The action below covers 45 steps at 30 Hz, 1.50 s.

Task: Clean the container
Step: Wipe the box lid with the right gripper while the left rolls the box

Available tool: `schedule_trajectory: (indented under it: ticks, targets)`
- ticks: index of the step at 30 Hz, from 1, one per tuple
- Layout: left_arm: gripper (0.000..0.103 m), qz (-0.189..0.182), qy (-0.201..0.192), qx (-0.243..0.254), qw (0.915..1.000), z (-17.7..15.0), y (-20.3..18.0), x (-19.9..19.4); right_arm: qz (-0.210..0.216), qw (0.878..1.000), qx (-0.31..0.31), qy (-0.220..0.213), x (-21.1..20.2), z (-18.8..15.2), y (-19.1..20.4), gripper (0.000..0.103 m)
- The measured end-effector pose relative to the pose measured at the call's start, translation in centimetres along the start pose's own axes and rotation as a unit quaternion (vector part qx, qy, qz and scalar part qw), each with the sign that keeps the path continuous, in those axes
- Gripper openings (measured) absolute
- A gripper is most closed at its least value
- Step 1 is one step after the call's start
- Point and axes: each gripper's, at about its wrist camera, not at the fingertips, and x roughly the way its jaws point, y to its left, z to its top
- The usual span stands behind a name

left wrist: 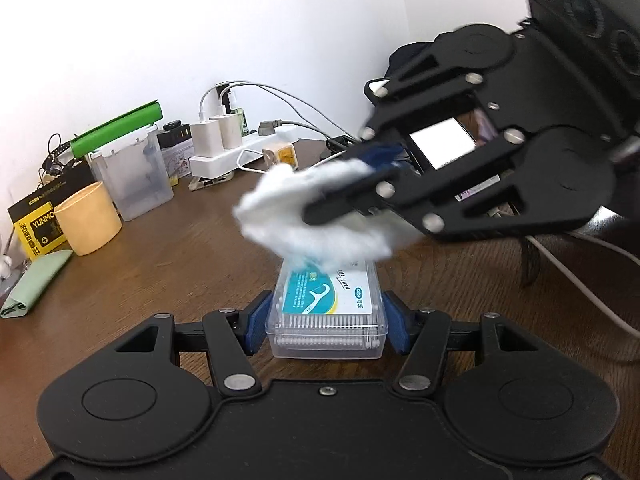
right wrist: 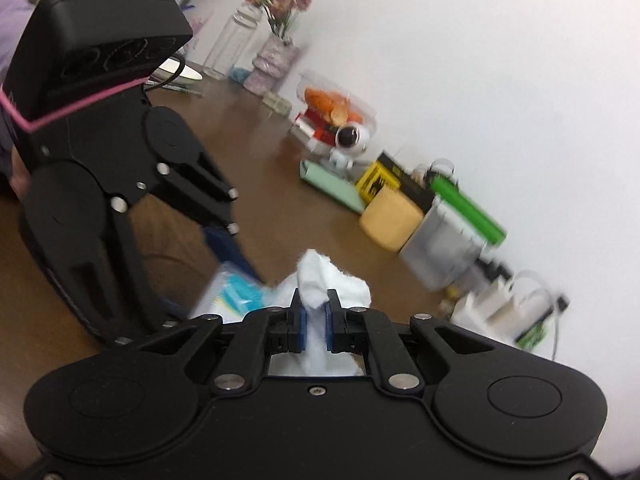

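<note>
Left claw (left wrist: pixel 326 322) clamped on floss box (left wrist: pixel 328 312), centre-low in left view, above brown surface (left wrist: pixel 160 272). Right claw (right wrist: pixel 316 314) pinching white wad (right wrist: pixel 320 280); wad touches box far end, 12 o'clock of label.

both grippers are matte black plastic with round covers on each side, slotted linkage arms and silver screws at the pivots. the left gripper (left wrist: pixel 326 320) has blue pads (left wrist: pixel 394 322) on its fingers; the right gripper (right wrist: pixel 315 316) has blue pads (right wrist: pixel 303 330) too. a pink band (right wrist: pixel 80 100) runs around the left gripper's boxy camera housing (right wrist: pixel 100 36). a purple sleeve (right wrist: pixel 12 12) shows behind it.
</note>
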Motion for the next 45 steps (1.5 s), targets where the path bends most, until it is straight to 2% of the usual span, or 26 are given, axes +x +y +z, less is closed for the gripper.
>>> schedule_trajectory:
  ticks: [4,6,8,10,13,19,38,45]
  targets:
    - [0.057,-0.004,0.009,0.007,0.9999,0.1,-0.2,0.2,0.010,1.000,-0.004,-0.004,0.5,-0.3,-0.3,0.009]
    - [0.057,-0.005,0.012,0.007,0.9999,0.1,-0.2,0.3,0.012,1.000,0.010,0.012,1.0,-0.5,-0.3,0.009]
    - [0.057,-0.004,0.015,0.011,0.9998,0.1,-0.3,0.3,-0.008,0.999,0.008,0.035,0.9,-0.7,0.0,0.009]
    - [0.057,-0.004,0.017,0.018,0.9997,0.1,-0.5,0.4,-0.013,0.999,0.018,0.030,-0.3,-0.6,0.3,0.009]
    - [0.057,-0.005,0.015,0.029,0.9995,0.1,-0.8,0.3,0.007,0.999,0.033,0.012,-2.1,0.1,1.4,0.009]
    - [0.057,0.000,0.013,0.038,0.9992,0.0,-1.2,0.2,0.025,0.997,0.067,0.017,-2.3,0.0,1.9,0.009]
    - [0.057,-0.001,0.011,0.045,0.9989,-0.1,-1.2,0.4,0.037,0.997,0.066,0.012,-1.5,-0.1,1.6,0.009]
    - [0.057,0.004,0.009,0.053,0.9985,-0.1,-1.6,0.4,0.018,0.999,0.043,0.012,-1.4,-0.6,1.1,0.009]
